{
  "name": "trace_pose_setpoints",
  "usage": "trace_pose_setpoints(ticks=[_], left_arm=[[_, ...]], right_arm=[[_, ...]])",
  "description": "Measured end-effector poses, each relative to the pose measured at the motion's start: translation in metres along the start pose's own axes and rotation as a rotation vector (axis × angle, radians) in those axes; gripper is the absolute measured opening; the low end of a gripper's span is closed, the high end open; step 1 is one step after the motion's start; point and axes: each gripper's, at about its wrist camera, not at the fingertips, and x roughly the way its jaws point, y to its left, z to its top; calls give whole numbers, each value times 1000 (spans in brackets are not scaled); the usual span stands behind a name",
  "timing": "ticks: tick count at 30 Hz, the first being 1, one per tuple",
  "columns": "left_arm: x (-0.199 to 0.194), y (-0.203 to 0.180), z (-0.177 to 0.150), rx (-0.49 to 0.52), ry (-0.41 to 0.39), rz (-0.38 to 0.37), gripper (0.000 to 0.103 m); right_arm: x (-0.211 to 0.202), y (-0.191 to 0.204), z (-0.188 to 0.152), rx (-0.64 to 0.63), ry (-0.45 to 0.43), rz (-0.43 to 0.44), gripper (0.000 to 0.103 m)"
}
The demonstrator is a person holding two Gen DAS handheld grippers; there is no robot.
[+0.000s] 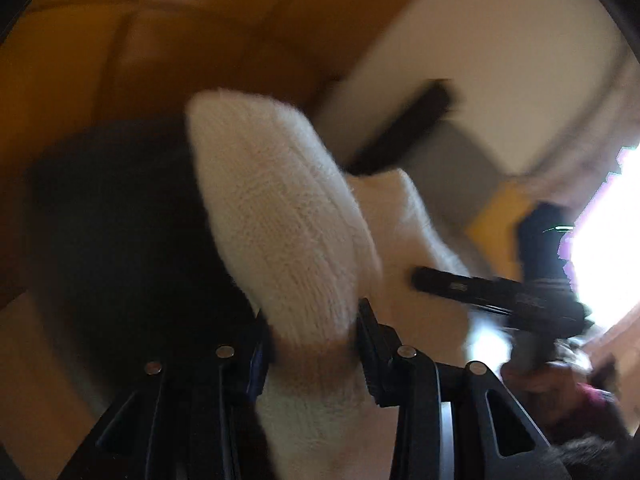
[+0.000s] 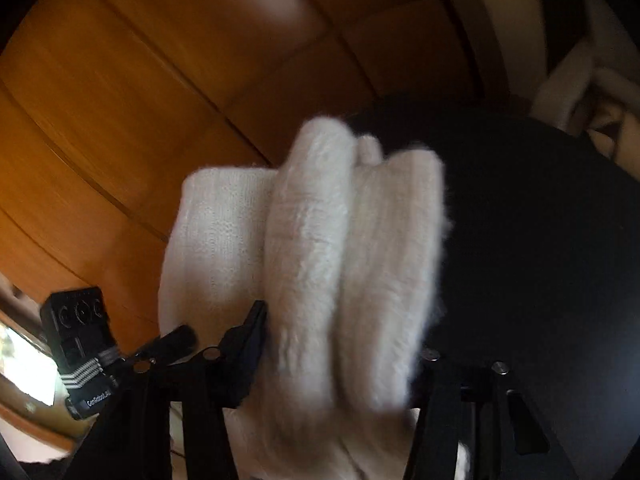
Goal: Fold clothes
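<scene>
The left gripper [image 1: 314, 338] has its jaws closed on a bunched fold of white knit garment [image 1: 280, 216], which rises ahead of them. The right gripper [image 1: 416, 278], blurred, reaches in from the right, its tip against the same cloth.

Fuzzy white knit garment [image 1: 280, 216], ribbed, soft cloth; glossy orange-brown wood panels [image 2: 120, 92]; matt black plastic tongs [image 1: 314, 344], shiny metal rivets

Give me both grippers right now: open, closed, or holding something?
Left gripper: closed on a fold of the white knit garment.
Right gripper: bunched white knit garment fills its jaws; it looks gripped.
</scene>
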Motion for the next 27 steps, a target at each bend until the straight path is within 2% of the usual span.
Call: trace_pose_setpoints(ticks=[1,2,3,4,5,8,10,12,14,16,18,20,21,22,25,27], left_arm=[[7,12,-1,-29,27,16,44],[7,18,-3,-60,32,-6,44],[6,23,-4,-92,33,-34,44],[2,23,-3,-92,33,-37,44],[-2,22,-2,-85,28,-29,44],[-28,11,-2,-34,-31,73,44],[-41,12,-2,-25,-83,124,41],[-59,10,2,-30,-136,79,41],[-59,-2,8,-15,-156,53,41],[-42,-24,16,6,-154,23,41],[-20,-38,16,21,-110,41,41],[2,-51,17,36,-63,63,41],[18,-52,15,51,2,76,41],[28,-54,10,75,12,109,41],[44,-65,-1,175,-20,211,42],[50,-64,4,168,-32,233,42]], right_arm=[[12,-1,2,-5,21,-21,47],[21,-3,2,-5,35,-37,48],[30,-6,2,-5,49,-52,59],[38,-9,2,-4,63,-67,65],[47,-12,3,-4,78,-82,65],[33,-1,2,-79,57,-140,66],[20,23,8,-193,15,-170,66],[7,50,15,-319,-32,-199,66],[-7,77,22,-445,-79,-227,66],[-9,93,18,-544,-46,-192,66],[-11,93,-4,-585,17,-184,66],[0,51,-4,-542,127,-206,66],[14,38,-10,-498,167,-211,66],[27,26,-18,-456,195,-212,69],[33,24,-31,-444,127,-220,73],[36,25,-29,-397,113,-220,75]])
